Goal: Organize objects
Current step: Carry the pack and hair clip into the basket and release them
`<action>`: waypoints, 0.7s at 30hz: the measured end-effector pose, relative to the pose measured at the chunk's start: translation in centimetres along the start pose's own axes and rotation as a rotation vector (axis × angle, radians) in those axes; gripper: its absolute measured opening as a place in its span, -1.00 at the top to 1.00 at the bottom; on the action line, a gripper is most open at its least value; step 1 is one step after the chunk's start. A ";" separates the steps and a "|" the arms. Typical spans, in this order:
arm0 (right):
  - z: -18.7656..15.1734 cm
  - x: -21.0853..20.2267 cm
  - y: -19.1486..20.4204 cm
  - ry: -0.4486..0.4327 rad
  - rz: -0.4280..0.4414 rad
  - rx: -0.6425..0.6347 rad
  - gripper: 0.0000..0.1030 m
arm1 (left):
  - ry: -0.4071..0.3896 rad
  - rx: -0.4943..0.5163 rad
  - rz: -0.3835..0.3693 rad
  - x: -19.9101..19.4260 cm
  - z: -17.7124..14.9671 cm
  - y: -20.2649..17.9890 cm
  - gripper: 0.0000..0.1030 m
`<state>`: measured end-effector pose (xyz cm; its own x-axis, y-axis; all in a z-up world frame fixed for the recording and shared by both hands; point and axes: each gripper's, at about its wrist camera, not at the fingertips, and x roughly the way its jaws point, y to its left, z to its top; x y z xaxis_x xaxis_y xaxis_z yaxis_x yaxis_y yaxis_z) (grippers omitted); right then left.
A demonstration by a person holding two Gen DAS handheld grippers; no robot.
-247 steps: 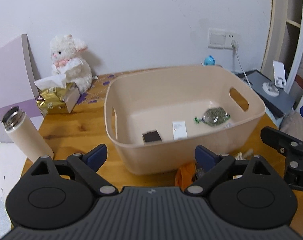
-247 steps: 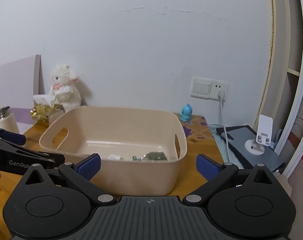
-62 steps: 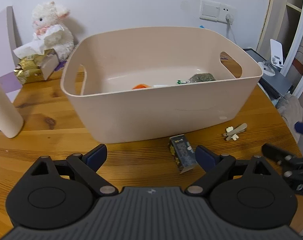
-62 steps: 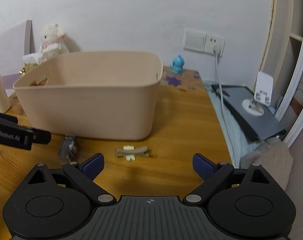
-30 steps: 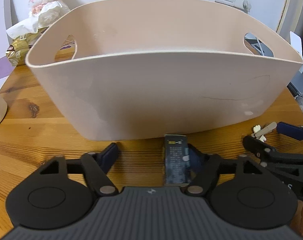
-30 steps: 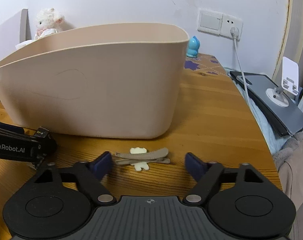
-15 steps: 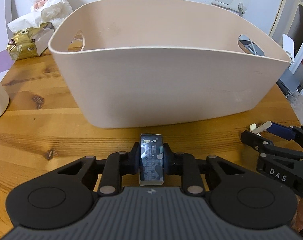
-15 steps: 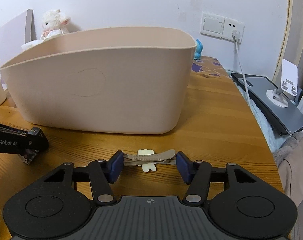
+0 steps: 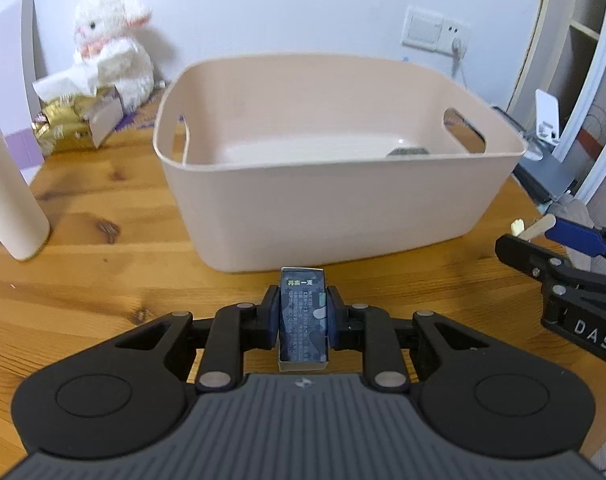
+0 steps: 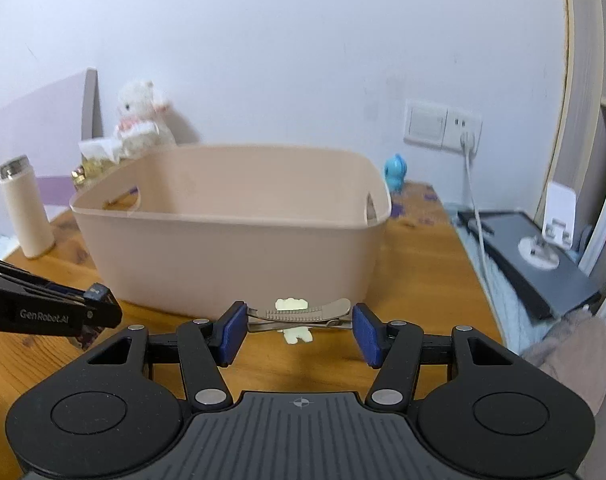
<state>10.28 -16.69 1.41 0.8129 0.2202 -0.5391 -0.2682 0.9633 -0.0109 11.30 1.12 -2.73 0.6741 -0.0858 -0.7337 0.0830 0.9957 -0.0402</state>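
My left gripper (image 9: pixel 303 315) is shut on a small dark printed box (image 9: pixel 303 320), held above the wooden table in front of the beige bin (image 9: pixel 335 216). In the right wrist view my right gripper (image 10: pixel 299 330) is shut on a grey hair clip (image 10: pixel 303 314) with a pale yellow ornament, gripped end to end and lifted off the table before the beige bin (image 10: pixel 231 256). The left gripper's arm (image 10: pixel 51 312) shows at the left there; the right gripper's blue pad and the clip's tip (image 9: pixel 539 226) show at the right of the left wrist view. A dark packet (image 9: pixel 409 152) lies inside the bin.
A cream bottle (image 9: pixel 11 200) stands at the table's left. A white plush toy (image 9: pixel 115 48) and a gold tissue box (image 9: pixel 75 124) sit at the back left. A blue figurine (image 10: pixel 395 172), wall socket and cable, and a grey device (image 10: pixel 539 268) are on the right.
Both grippers have risen from the table with their objects: the left with the dark box, the right with the hair clip. The bin's inside has come into view.
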 end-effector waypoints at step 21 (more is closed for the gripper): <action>6.6 -4.3 1.0 -0.214 -0.024 -0.005 -0.05 | -0.215 0.018 0.048 -5.8 5.4 1.2 0.52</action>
<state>9.94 -15.68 9.21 0.9103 0.2253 -0.3472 -0.2494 0.9681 -0.0257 11.44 2.67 5.16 0.8182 -0.0456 -0.5731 0.0588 0.9983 0.0045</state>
